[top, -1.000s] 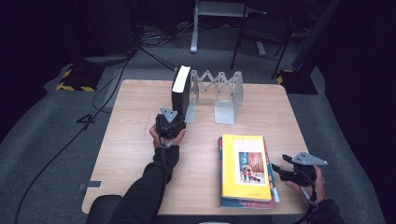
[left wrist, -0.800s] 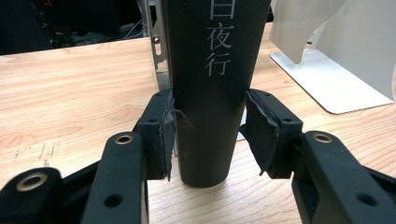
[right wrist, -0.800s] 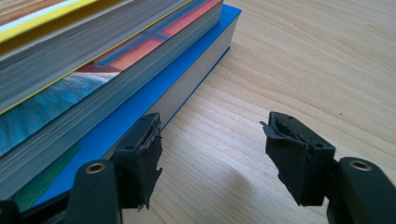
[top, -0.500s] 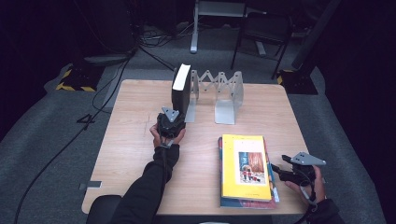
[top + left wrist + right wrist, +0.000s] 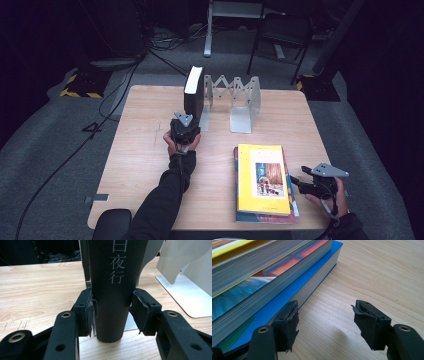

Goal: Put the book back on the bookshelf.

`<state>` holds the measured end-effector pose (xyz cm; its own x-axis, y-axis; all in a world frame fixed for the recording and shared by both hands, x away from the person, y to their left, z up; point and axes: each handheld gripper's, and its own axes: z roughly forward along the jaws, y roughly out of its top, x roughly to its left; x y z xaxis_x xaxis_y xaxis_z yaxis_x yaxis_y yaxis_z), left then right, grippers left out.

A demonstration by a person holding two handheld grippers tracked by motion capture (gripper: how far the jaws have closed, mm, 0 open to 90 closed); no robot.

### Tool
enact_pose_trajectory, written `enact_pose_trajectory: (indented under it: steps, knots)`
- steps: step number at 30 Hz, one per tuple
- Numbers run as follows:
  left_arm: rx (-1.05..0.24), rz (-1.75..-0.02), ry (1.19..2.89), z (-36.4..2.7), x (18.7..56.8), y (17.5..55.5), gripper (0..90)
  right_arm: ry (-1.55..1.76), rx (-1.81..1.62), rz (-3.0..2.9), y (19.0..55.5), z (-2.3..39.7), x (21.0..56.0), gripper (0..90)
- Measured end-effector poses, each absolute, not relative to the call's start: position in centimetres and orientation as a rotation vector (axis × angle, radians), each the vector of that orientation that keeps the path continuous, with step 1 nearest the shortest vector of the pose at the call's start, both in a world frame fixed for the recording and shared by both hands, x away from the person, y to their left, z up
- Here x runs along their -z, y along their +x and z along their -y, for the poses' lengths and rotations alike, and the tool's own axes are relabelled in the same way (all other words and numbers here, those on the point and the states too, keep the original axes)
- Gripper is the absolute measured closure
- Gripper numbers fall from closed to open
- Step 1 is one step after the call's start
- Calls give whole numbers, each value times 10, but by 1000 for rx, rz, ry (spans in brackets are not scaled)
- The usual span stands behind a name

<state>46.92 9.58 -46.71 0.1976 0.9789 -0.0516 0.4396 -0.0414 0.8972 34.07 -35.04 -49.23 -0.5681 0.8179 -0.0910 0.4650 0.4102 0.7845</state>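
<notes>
A thick black book (image 5: pixel 193 95) stands upright on the wooden table (image 5: pixel 140 150), against the left end of a silver accordion book rack (image 5: pixel 235 97). My left gripper (image 5: pixel 188 118) has just been closing on it. Its pads (image 5: pixel 87 308) now press both sides of the spine (image 5: pixel 112 290) near the bottom, where grey characters are printed. My right gripper (image 5: pixel 296 181) rests low at the right edge of a flat stack of books (image 5: pixel 262 182) with a yellow cover on top. It stands open (image 5: pixel 325 315) with bare tabletop between its fingers, next to the blue bottom book (image 5: pixel 294 287).
The rack's right plate (image 5: pixel 245 107) has an open slot beside the black book. Behind the table stand a chair (image 5: pixel 280 35) and a stand's legs (image 5: pixel 225 15), and cables run over the grey floor. A person's sleeved forearm (image 5: pixel 165 195) reaches across the table's front left.
The left gripper has edged slightly toward the black book, which stands where it did. The right hand and the flat stack have not moved.
</notes>
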Motion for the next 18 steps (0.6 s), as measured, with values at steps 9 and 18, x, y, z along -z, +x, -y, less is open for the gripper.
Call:
enact_pose_trajectory:
  steps: [9,18]
  knots:
    - [-771,-1346,1647,-100,467,466,532,1095,-1012,-2202,341,351,491,366]
    - [-737,-1295,1708,-106,466,461,529,1094,-1017,-2196,340,352,489,362]
